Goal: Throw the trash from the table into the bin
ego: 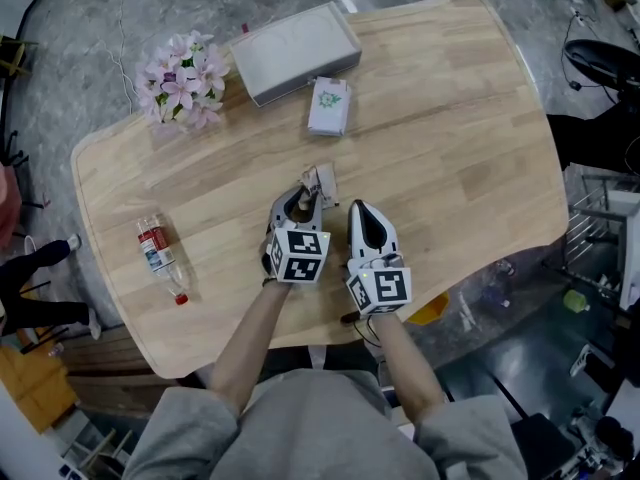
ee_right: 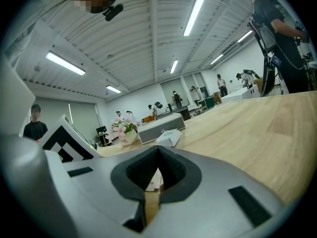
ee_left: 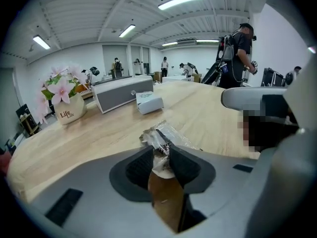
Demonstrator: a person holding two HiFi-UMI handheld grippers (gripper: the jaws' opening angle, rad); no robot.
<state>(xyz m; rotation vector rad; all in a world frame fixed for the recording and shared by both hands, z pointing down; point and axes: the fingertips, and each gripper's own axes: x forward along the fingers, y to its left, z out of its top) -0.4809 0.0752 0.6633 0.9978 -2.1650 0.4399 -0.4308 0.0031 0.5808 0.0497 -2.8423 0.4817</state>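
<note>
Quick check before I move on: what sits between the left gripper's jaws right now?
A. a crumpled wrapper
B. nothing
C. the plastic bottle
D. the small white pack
A: in the left gripper view, the left gripper pinches the crumpled wrapper, while the plastic bottle lies apart, near the table's left edge.

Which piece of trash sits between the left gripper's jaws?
The crumpled clear wrapper. The other piece, the plastic bottle, lies on its side well away, at the head view's left.

Smooth pale wood table (ego: 470,118), crinkled glossy plastic wrapper (ee_left: 159,134), clear plastic bottle (ego: 160,258)
</note>
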